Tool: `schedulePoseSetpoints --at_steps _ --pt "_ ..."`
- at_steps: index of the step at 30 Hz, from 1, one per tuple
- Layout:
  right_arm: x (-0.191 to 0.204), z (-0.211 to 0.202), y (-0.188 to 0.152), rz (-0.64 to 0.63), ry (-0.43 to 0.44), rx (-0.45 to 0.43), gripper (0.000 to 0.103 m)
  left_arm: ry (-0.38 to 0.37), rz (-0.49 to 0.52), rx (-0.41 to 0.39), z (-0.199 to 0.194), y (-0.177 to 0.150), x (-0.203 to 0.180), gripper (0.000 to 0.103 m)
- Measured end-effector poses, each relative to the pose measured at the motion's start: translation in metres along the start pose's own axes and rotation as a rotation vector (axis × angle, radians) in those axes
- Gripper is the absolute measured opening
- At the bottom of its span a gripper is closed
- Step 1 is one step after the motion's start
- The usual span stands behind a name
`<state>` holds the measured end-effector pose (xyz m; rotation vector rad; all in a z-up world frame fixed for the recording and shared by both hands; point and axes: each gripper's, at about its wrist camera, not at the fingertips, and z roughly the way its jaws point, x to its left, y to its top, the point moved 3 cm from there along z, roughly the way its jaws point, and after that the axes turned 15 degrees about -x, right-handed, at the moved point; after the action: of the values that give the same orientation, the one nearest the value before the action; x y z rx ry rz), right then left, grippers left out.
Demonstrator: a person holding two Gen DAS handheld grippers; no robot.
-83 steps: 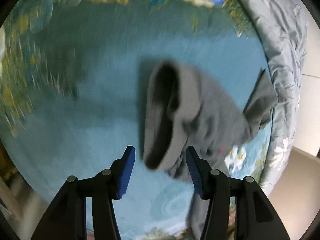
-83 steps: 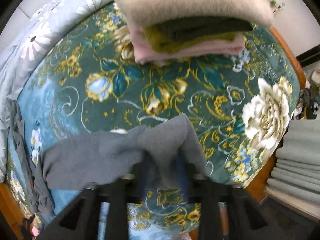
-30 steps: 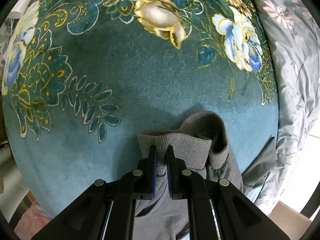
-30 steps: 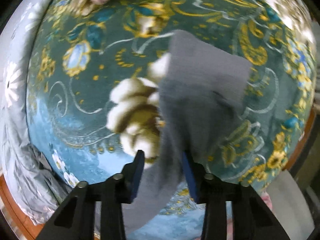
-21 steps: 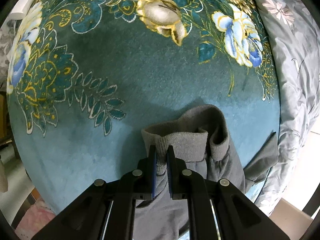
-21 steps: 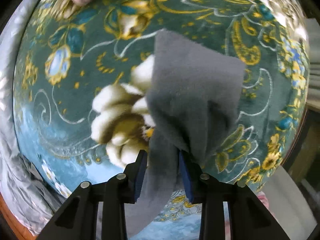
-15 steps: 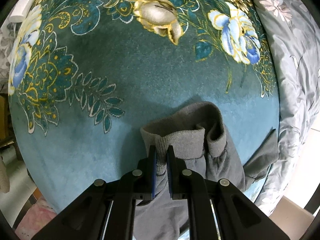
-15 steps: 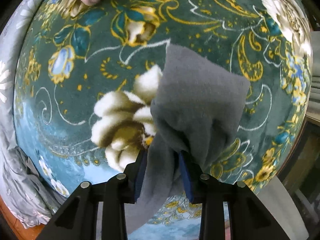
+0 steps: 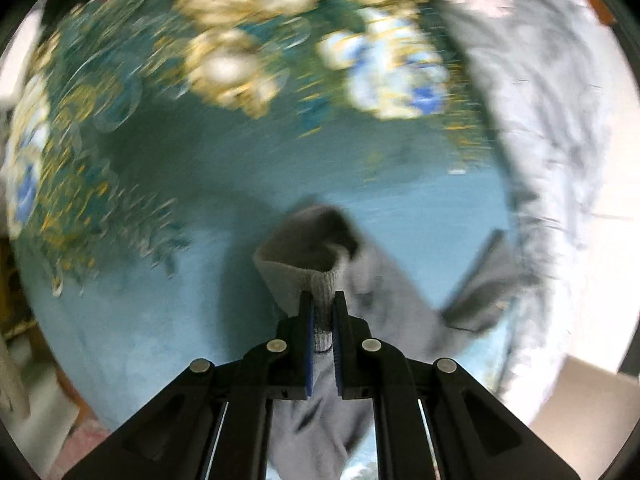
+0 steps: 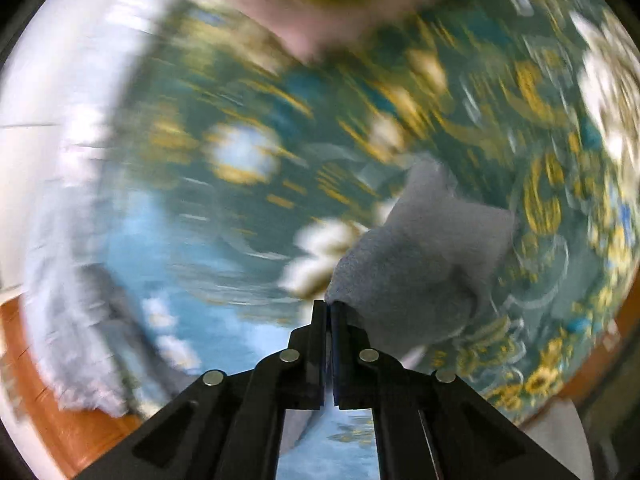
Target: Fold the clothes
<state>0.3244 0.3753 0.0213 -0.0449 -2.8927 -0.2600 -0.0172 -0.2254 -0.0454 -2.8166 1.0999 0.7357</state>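
Grey knit garment (image 9: pixel 316 280) is pinched at its ribbed cuff by our left gripper (image 9: pixel 320 304), while our right gripper (image 10: pixel 329 308) clamps its fleecy far end above the teal floral blanket (image 9: pixel 160 200). Fast swinging could slip either hold. We read no writing.

Both my views are smeared with blur. Beneath me spreads a bed covered by a teal blanket (image 9: pixel 168 320) patterned with gold, cream and blue flowers, paler blue toward its near edge. Along one side lies a rumpled grey quilt (image 9: pixel 560 128) with a faint floral print. In my right view I see a brown wooden bed frame (image 10: pixel 76 420) at the lower left and a pale wall (image 10: pixel 52 80) above it. Bright light washes out the floor (image 9: pixel 600 320) beyond the quilt.
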Motion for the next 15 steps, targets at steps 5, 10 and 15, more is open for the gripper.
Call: schedulePoseSetpoints --at_steps 5,10,15 --pt "0.025 -0.087 0.038 -0.11 0.174 -0.119 0.002 -0.195 0.118 -0.05 -0.052 0.028 -0.032 0.007" --pt "-0.009 -0.054 -0.003 -0.088 0.12 -0.011 0.002 -0.118 0.214 -0.077 -0.054 0.029 -0.005 0.007" --pt "-0.082 0.03 -0.058 -0.051 -0.119 0.17 0.002 0.119 0.209 -0.027 -0.006 0.014 0.057 0.007"
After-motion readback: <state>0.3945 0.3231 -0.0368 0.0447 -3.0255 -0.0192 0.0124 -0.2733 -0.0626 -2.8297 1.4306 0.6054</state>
